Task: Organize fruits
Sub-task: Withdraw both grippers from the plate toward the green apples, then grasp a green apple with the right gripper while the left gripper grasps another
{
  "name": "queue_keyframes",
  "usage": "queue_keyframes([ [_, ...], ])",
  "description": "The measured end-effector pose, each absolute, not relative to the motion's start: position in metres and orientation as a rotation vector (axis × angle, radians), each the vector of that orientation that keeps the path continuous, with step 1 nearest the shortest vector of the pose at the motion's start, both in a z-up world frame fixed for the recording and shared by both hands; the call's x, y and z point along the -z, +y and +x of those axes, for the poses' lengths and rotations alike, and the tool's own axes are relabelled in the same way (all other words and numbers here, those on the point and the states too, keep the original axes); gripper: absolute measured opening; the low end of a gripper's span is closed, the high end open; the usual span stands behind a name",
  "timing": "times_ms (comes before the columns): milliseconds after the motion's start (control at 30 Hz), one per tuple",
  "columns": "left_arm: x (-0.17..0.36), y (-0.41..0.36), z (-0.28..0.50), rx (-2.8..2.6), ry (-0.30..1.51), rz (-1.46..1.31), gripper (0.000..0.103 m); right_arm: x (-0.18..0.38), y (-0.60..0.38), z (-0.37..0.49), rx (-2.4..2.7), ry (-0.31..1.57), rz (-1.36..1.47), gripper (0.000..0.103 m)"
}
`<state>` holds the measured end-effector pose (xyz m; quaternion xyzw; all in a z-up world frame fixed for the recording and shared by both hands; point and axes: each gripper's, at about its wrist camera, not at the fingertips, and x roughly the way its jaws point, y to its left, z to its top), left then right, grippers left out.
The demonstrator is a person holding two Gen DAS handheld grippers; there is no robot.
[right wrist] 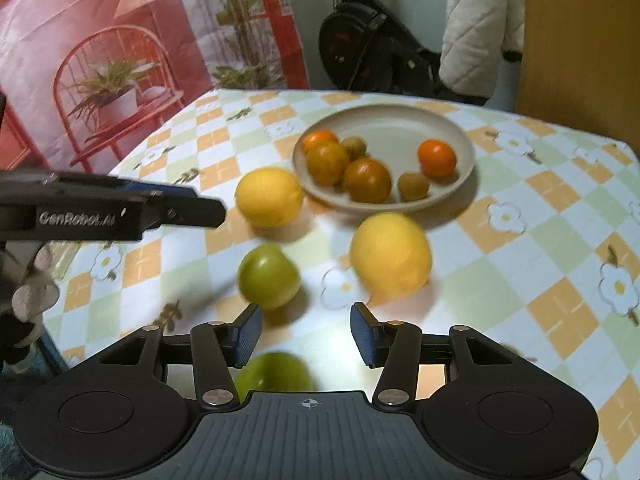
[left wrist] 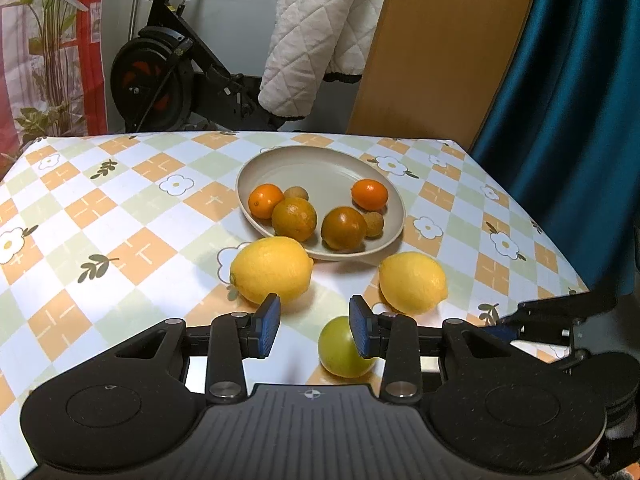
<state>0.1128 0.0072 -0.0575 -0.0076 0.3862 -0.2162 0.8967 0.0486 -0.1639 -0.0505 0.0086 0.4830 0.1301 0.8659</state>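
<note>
A beige plate holds several small oranges and two small brown fruits. Two lemons lie on the cloth in front of it, one left and one right. A green fruit lies nearer. A second green fruit sits under the right gripper. My left gripper is open and empty, with the green fruit by its right finger. My right gripper is open and empty above the cloth.
The table has a checked flower cloth. An exercise bike with a white quilt stands behind it. A wooden panel and teal curtain are at the back right. The left gripper's side shows in the right wrist view.
</note>
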Motion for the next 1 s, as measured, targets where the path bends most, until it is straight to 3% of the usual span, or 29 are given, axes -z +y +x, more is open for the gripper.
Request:
queue_keyframes([
  [533, 0.068, 0.009, 0.109, 0.430, 0.833, -0.021, 0.040, 0.067, -0.158, 0.040, -0.312, 1.125, 0.084, 0.050],
  [700, 0.070, 0.010, 0.110, 0.426, 0.838, -0.024, 0.040, 0.070, -0.156, 0.039, -0.326, 1.141, 0.092, 0.043],
  [1000, 0.075, 0.006, 0.111, 0.449, 0.860, -0.021, 0.040, 0.068, -0.161, 0.041, -0.301, 1.113, 0.073, 0.042],
])
